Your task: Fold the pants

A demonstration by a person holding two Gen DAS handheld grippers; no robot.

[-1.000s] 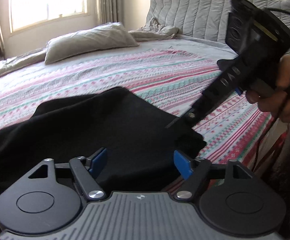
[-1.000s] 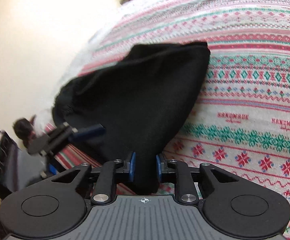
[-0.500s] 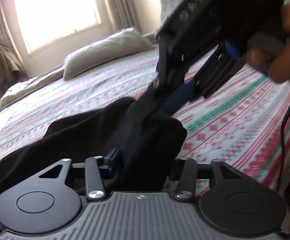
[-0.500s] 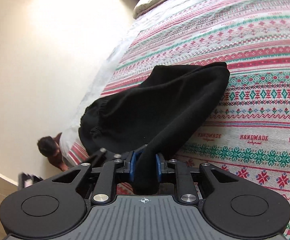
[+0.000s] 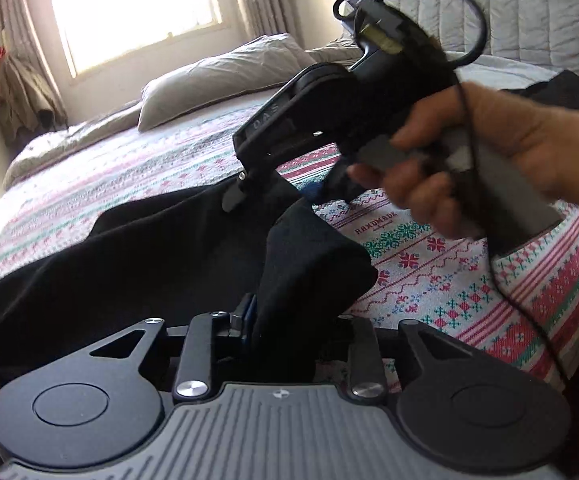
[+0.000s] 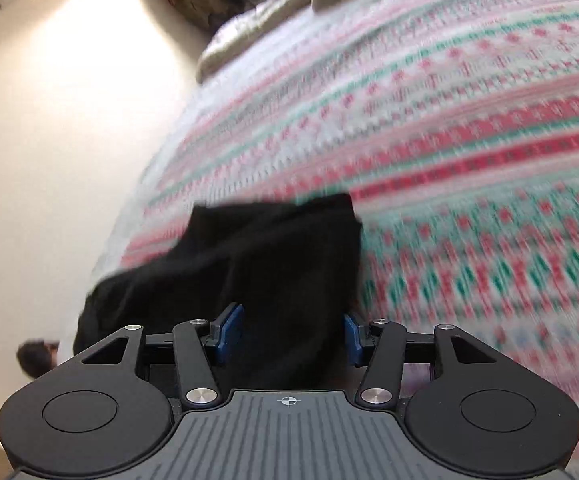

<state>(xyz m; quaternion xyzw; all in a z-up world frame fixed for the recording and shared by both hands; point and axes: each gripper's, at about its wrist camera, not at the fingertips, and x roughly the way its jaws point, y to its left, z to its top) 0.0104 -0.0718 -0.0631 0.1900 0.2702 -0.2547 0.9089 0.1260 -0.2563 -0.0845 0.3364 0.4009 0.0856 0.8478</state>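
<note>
Standing by the bed, I see the black pants (image 5: 137, 264) lying bunched on the patterned bedspread (image 5: 469, 280), near its edge, with one end lifted off the cover; the left gripper (image 5: 285, 320) is pinching a fold of that lifted cloth, which rises out from between its fingers; the right gripper (image 6: 289, 328) has its blue pads (image 6: 229, 330) spread wide, the dark fabric lying loosely in the gap and not squeezed; from the left side that same tool hangs over the pants, the person's hand (image 5: 489, 160) wrapped around its handle; the right view is smeared, so finer detail of the cloth edge is beyond me. I judge the folding to be somewhere in the middle; the garment looks doubled into a thick heap, yet no flat, squared stack shows; laying the raised end down, smoothing it and possibly another fold appear to be left; a grey pillow (image 5: 217, 80) sits well apart near the headboard.
</note>
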